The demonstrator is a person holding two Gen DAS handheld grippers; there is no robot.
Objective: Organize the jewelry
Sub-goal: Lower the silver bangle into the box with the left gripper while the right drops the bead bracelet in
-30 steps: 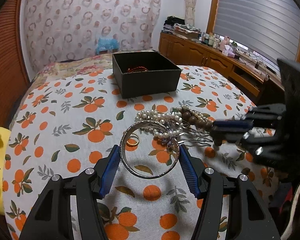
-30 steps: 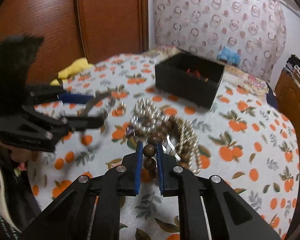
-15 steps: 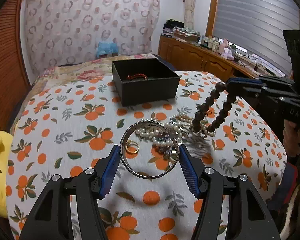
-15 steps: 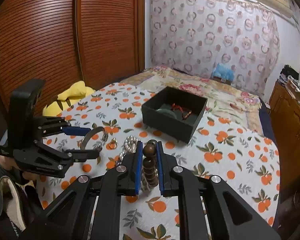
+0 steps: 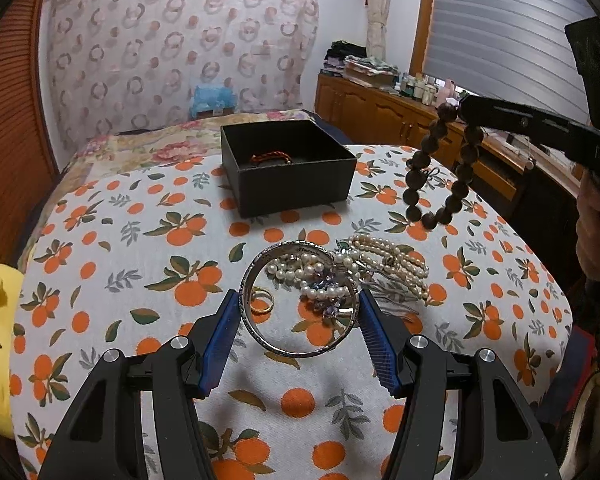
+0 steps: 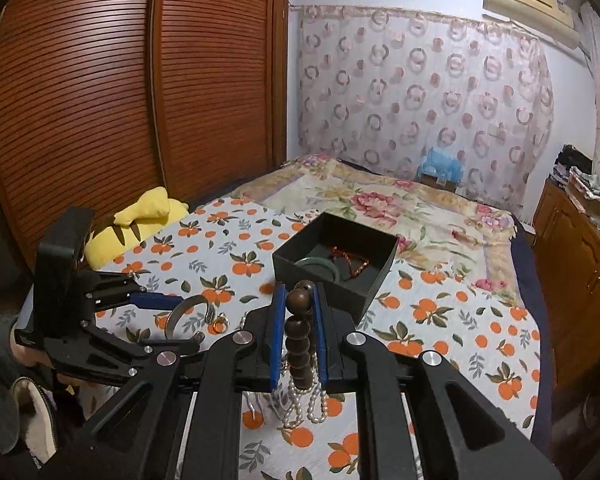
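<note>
Dangling dark-brown round wooden-bead bracelet [image 5: 440, 168], glossy, looped.

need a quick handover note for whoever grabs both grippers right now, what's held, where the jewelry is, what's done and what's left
Left gripper: shut on the silver bangle, held above the bedspread.
Right gripper: shut on the brown bead bracelet, which hangs free in the air to the right of the black box.
Done: the box already holds a red cord bracelet and a green bangle.
Left on the bedspread: pearl strands, a gold ring, a purple-stone piece.
Next, probably: drop the beads in the box, then the bangle, then the rest.
</note>
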